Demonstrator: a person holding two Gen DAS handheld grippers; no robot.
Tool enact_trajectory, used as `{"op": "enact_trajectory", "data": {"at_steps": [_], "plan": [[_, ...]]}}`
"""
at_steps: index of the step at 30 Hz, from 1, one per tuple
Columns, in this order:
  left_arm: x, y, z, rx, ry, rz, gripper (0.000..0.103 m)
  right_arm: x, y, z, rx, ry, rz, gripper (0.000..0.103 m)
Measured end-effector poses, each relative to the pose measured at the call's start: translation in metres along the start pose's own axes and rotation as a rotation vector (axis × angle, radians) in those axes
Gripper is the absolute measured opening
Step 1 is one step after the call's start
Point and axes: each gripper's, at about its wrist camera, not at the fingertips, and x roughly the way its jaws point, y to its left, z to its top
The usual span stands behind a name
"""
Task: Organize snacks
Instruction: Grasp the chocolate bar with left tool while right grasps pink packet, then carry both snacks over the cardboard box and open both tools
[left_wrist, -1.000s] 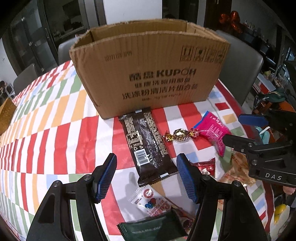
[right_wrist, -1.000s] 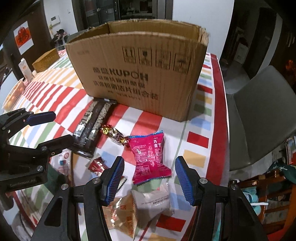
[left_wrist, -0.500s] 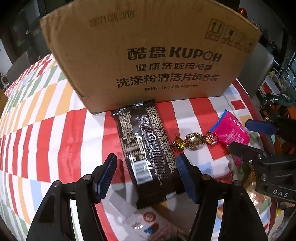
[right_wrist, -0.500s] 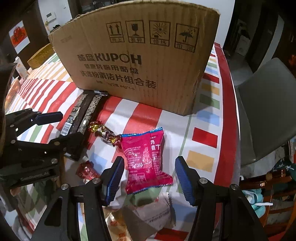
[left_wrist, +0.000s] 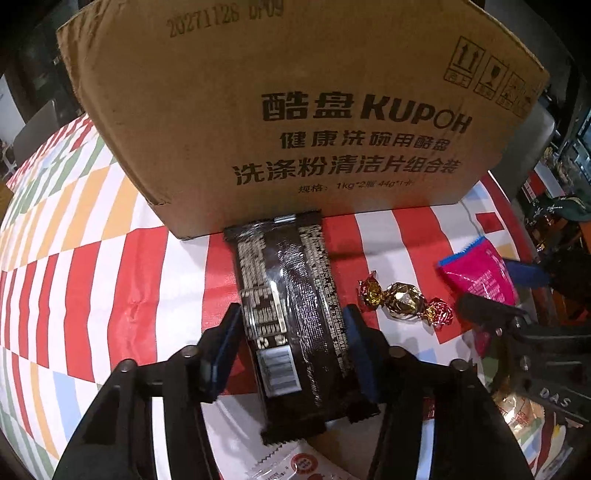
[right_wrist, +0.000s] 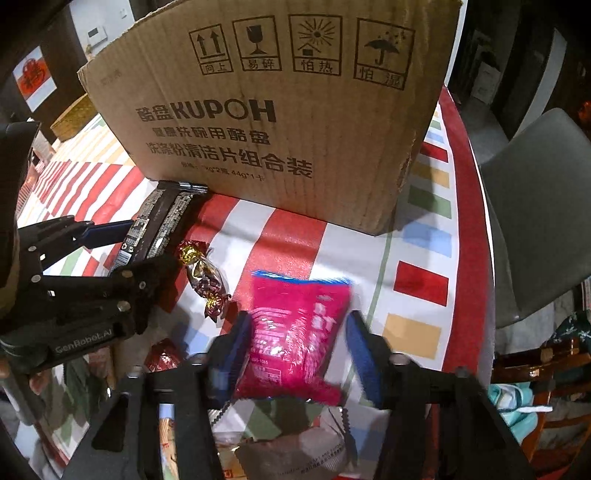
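Note:
A long dark brown snack bar (left_wrist: 291, 314) lies on the striped tablecloth, its far end against a cardboard box (left_wrist: 295, 110). My left gripper (left_wrist: 293, 343) is open, its blue pads on either side of the bar. A pink snack packet (right_wrist: 295, 332) lies flat between the open pads of my right gripper (right_wrist: 299, 347). The packet also shows in the left wrist view (left_wrist: 480, 269). A gold-wrapped candy (left_wrist: 404, 299) lies between the bar and the packet.
The box (right_wrist: 295, 110) stands close ahead and blocks the far view. More packets lie near me: a white one (left_wrist: 295, 461), a grey one (right_wrist: 295, 454) and a red one (right_wrist: 162, 358). A grey chair (right_wrist: 535, 221) stands beyond the table's right edge.
Both grippers have moved forward and down towards the table. The left pads now flank the dark bar and the right pads flank the pink packet. Both stay open.

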Motion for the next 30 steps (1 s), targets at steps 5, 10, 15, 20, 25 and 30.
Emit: {"op": "enact_trajectory", "data": {"at_steps": [5, 10, 15, 20, 25, 30], "plan": [[-0.005, 0.006, -0.002, 0.002, -0.008, 0.002, 0.05, -0.001, 0.003, 0.0, 0.004, -0.01, 0.005, 0.038], [-0.025, 0.009, -0.007, 0.006, -0.045, -0.004, 0.05, -0.015, 0.012, 0.0, -0.015, -0.048, 0.001, 0.037], [-0.054, 0.007, -0.019, 0.014, -0.09, -0.015, 0.05, -0.038, 0.019, 0.002, -0.033, -0.102, 0.004, 0.037], [-0.082, 0.007, -0.032, 0.018, -0.134, -0.024, 0.05, -0.061, 0.025, 0.002, -0.053, -0.148, -0.009, 0.037], [-0.109, 0.01, -0.039, 0.03, -0.185, -0.023, 0.05, -0.083, 0.032, -0.001, -0.073, -0.187, -0.011, 0.037], [-0.128, 0.002, -0.047, 0.036, -0.229, -0.021, 0.05, -0.103, 0.035, -0.004, -0.081, -0.223, -0.004, 0.037]]}}
